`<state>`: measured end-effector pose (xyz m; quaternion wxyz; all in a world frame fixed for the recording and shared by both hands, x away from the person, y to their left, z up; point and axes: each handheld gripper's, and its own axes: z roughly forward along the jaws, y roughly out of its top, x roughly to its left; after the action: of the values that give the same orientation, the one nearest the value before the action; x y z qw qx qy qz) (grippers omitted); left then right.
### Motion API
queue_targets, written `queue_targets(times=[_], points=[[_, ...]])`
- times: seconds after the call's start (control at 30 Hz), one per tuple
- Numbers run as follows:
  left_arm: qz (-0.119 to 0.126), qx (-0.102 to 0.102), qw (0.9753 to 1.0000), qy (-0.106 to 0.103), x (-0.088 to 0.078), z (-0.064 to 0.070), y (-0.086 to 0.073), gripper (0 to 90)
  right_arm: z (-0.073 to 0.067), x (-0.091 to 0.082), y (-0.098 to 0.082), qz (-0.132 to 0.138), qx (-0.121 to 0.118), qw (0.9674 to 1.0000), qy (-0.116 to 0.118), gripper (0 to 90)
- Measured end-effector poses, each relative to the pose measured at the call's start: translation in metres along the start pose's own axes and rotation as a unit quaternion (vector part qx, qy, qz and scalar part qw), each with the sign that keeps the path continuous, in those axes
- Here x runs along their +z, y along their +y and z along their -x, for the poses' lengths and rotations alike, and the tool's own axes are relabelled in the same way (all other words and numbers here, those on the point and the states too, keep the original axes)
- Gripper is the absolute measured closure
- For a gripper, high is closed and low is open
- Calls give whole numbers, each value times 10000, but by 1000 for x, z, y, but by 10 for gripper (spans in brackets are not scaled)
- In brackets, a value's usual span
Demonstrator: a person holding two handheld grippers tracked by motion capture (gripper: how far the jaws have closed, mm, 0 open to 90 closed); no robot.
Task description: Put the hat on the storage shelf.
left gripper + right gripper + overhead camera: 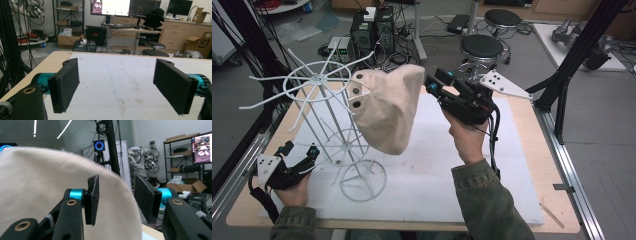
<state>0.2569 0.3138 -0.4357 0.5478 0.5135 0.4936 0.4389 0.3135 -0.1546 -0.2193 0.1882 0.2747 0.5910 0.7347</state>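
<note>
A beige fabric hat (387, 107) hangs on the top arms of a white wire rack (319, 80) that stands on the white mat (452, 170). My right gripper (431, 84) is raised at the hat's right edge with its jaws apart. In the right gripper view the hat (37, 190) bulges just behind and between the open jaws of the gripper (116, 197); I cannot tell whether they touch it. My left gripper (301, 149) rests low on the mat by the rack's base, open. In its own view the gripper (117, 85) holds nothing.
The rack's ring base (363, 180) and lower wheel (344, 145) sit between my two hands. Black frame posts (572, 65) stand at the table's right side. Two stools (482, 47) and computer boxes (372, 30) are on the floor beyond the far edge.
</note>
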Motion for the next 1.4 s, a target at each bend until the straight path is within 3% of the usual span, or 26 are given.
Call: queue_targets(times=[0.07,0.53,0.63,0.83,0.93,1.07,1.17,1.2,1.23,1.27,1.3,1.33,1.4], points=[[4,-24,10000,2,0,0,0,211,1,-2,-1,-8,-11,9999,-124,498],[-12,-9,10000,-5,1,1,-1,210,14,-19,-10,-110,-20,9991,-403,496],[-10,-11,10000,-2,0,1,0,210,15,-21,-12,-125,-78,9987,-485,468],[-12,-9,10000,-12,0,1,0,210,18,-32,-21,-201,-122,9960,-864,337],[-16,-17,10000,-26,0,2,0,210,21,-43,-28,-305,-166,9917,-1241,288],[-5,-12,10000,-22,0,2,0,210,24,-53,-35,-323,-85,9885,-1477,247],[-11,0,10000,-30,0,3,0,210,25,-66,-46,-333,-153,9810,-1904,203],[-11,0,10000,-30,0,3,0,210,25,-66,-46,-333,-153,9810,-1904,203],[-11,-2,10000,-31,0,3,0,210,26,-72,-51,-384,-210,9775,-2062,186],[-9,-2,10000,-33,-1,3,0,210,26,-72,-51,-384,-210,9775,-2062,186],[-10,0,10000,-36,-1,3,0,210,28,-78,-56,-415,-261,9744,-2194,173],[-1,-13,10000,-44,-1,3,0,210,28,-78,-56,-415,-261,9744,-2194,173],[-16,6,10000,-50,-1,4,0,210,31,-86,-65,-515,-252,9691,-2398,148]])
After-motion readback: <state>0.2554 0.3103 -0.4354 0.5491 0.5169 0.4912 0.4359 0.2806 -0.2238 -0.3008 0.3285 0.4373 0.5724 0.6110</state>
